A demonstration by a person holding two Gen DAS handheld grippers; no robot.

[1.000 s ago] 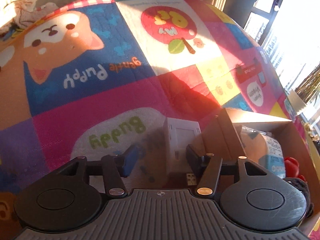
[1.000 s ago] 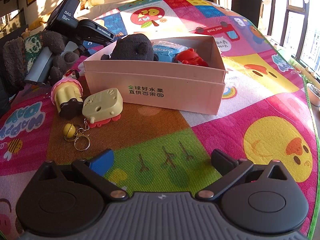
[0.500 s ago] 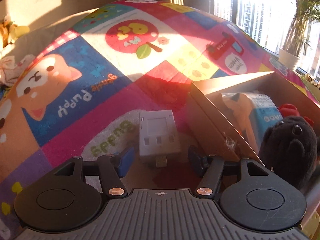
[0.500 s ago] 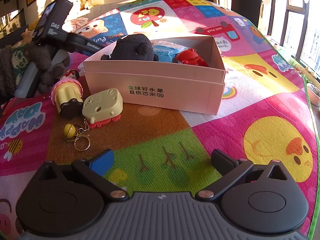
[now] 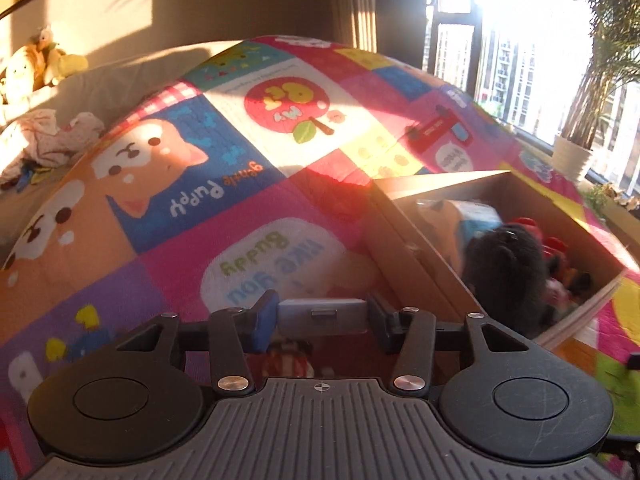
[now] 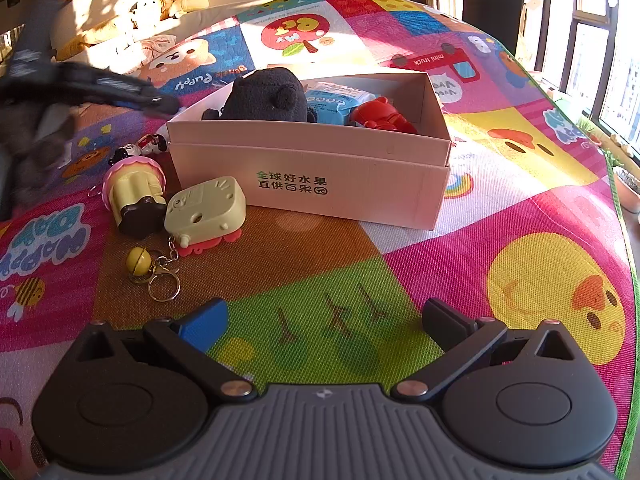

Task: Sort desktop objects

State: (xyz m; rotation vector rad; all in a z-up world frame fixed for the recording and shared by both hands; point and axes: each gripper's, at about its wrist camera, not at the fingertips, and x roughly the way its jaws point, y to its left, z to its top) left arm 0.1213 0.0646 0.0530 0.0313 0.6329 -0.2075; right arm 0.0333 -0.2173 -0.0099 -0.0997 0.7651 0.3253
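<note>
item: white adapter block (image 5: 322,315), pinched between the closed-in fingers of the left gripper (image 5: 322,318), lifted off the play mat (image 5: 256,216), just left of the cardboard box (image 5: 416,256). blur hides its far end, probably clear of the rim. handling: carry level over the rim, release beside the black plush (image 5: 506,264). right gripper (image 6: 320,320): fingers spread wide, empty.

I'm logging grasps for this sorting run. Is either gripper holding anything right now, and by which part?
The left gripper clamps the white plug adapter across its two opposite sides. The right gripper is open and holds nothing.
</note>
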